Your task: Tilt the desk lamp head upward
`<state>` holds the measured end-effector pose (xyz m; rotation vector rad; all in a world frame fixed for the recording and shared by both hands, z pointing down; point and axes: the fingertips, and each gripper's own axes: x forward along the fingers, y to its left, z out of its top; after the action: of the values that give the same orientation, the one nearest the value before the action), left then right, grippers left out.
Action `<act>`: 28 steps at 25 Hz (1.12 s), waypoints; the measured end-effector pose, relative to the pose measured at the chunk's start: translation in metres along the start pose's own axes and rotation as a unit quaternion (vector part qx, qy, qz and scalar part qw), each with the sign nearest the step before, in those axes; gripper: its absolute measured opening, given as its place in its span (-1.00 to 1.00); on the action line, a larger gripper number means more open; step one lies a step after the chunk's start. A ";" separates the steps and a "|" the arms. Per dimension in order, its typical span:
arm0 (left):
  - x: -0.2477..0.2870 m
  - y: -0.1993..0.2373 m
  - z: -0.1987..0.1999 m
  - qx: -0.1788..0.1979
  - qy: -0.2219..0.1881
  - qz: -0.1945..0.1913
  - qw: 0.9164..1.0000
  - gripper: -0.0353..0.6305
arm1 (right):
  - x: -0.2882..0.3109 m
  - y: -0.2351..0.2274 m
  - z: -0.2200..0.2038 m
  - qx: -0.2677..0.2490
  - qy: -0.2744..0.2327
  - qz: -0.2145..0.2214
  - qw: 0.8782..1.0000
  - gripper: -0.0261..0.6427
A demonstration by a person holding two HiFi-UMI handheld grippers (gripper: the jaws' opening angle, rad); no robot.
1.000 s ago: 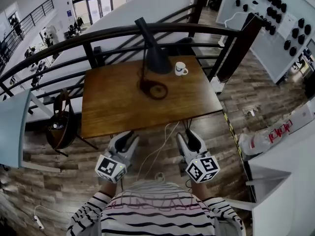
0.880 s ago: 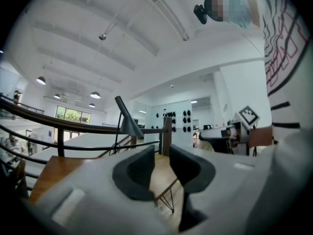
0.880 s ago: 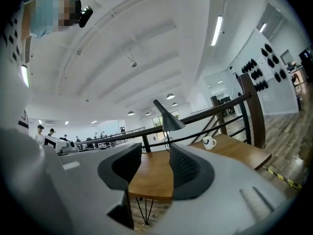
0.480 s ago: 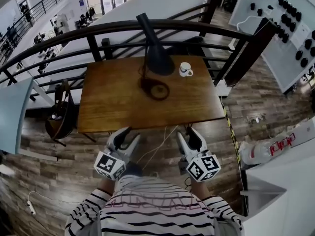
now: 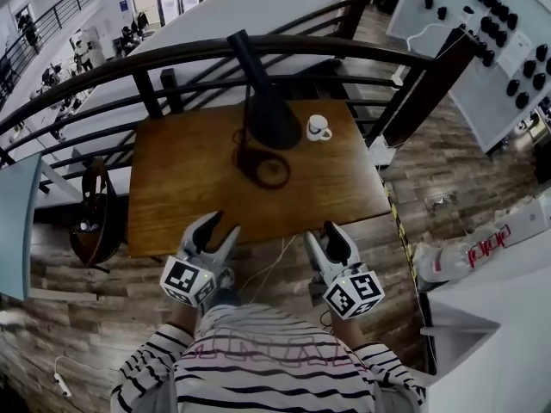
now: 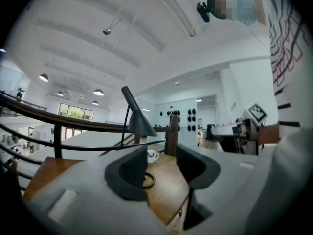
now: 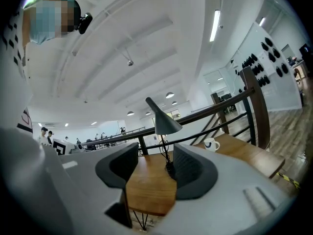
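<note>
1. Two grippers are in view and both are empty. The left gripper has its jaws wide apart, having just been opening. The right gripper has its jaws moderately apart, likewise just opening. Both are over the near edge of the table.
2. The desk lamp stands well ahead of both grippers and roughly between their lines, towards the table's far edge. Its cone head droops downward, and its base ring lies nearer the grippers than the head does. Neither gripper touches the lamp, so the tilt is judged not yet begun.
3. A mug sits just beside the lamp head, ahead of the right gripper. A reach from that side could knock it over or off the table.
4. Pushing the head up with the base unsteadied may lift or slide the whole lamp. A railing stands directly beyond it, with an open drop behind.
5. The head is a smooth taper, so jaws closed on it may slip towards the narrow end and let it fall back.
6. A white cable hangs off the near edge between the grippers. Whether it is the lamp's lead cannot be told, but either gripper advancing could snag it.
</note>
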<state>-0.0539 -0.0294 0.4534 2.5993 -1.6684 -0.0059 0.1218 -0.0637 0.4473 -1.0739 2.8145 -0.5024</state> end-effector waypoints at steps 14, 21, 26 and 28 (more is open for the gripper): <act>0.074 0.110 0.019 0.013 0.004 -0.107 0.994 -0.29 | 0.113 0.000 0.019 0.008 -0.032 -0.071 0.997 -0.22; 0.089 0.153 0.023 0.011 0.007 -0.149 0.989 -0.29 | 0.149 0.005 0.013 0.014 -0.045 -0.111 0.993 -0.22; 0.106 0.179 0.018 0.020 0.014 -0.152 0.988 -0.29 | 0.161 0.001 0.007 0.030 -0.044 -0.131 0.990 -0.22; 0.115 0.184 0.012 0.021 0.018 -0.148 0.989 -0.29 | 0.162 -0.003 0.006 0.033 -0.042 -0.131 0.990 -0.22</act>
<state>-0.1736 -0.2106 0.4525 2.8339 -1.2690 0.0656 0.0035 -0.1743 0.4487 -1.4251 2.5790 -0.5540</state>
